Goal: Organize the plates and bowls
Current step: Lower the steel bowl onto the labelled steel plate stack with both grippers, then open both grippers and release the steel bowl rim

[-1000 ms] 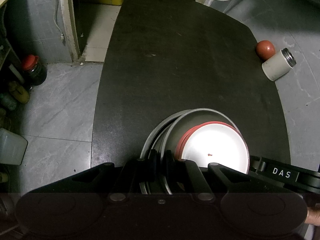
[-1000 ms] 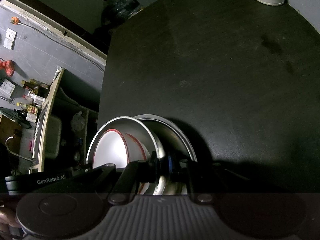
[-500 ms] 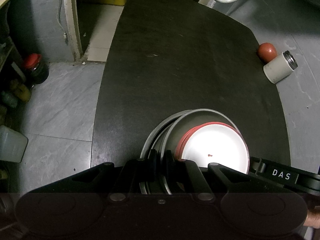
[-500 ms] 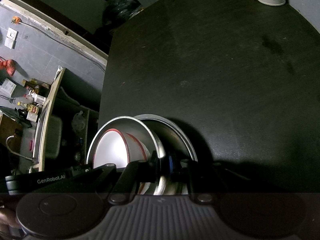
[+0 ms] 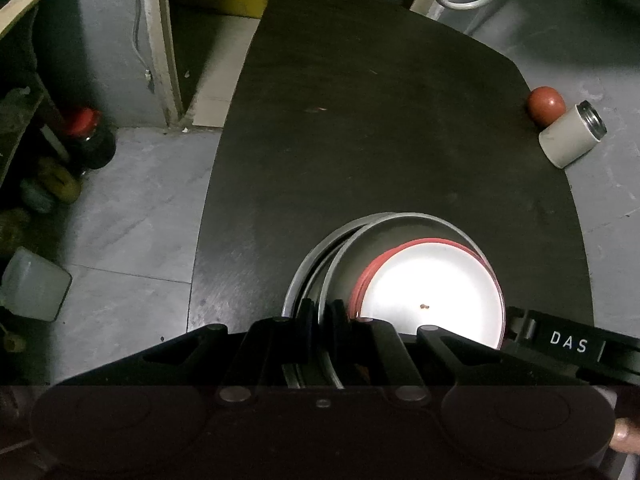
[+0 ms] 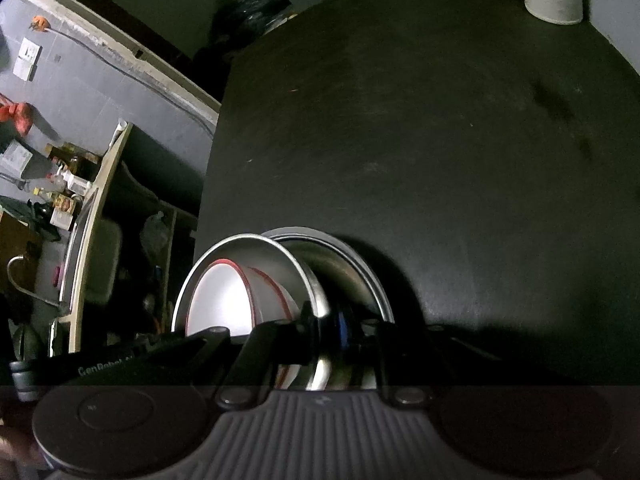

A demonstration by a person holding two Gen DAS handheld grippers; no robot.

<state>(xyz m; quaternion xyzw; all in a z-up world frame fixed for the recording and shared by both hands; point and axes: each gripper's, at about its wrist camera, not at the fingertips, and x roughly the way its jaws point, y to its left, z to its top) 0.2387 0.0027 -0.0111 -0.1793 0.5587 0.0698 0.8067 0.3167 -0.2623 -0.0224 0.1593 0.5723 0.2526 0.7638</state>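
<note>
Two nested steel bowls [image 5: 400, 217] hold a white bowl with a red rim [image 5: 432, 292], over the near part of a dark table [image 5: 360, 120]. My left gripper [image 5: 322, 308] is shut on the stack's left rim. In the right wrist view my right gripper [image 6: 324, 316] is shut on the opposite rim, pinching the inner steel bowl [image 6: 248, 237] with the outer one [image 6: 356, 252] beside it. The white bowl [image 6: 224, 300] shows inside. Each gripper's body appears at the edge of the other's view. Whether the stack touches the table is hidden.
A white cylindrical jar [image 5: 570, 136] and a red ball [image 5: 545, 106] sit at the table's far right edge. On the floor to the left are a red-capped bottle [image 5: 86, 136] and a plastic jug [image 5: 34, 284]. A cluttered shelf [image 6: 80, 208] stands left of the table.
Both grippers keep the same hold on the stack. The table and the things around it drift slightly in both views, so the stack has shifted a little.
</note>
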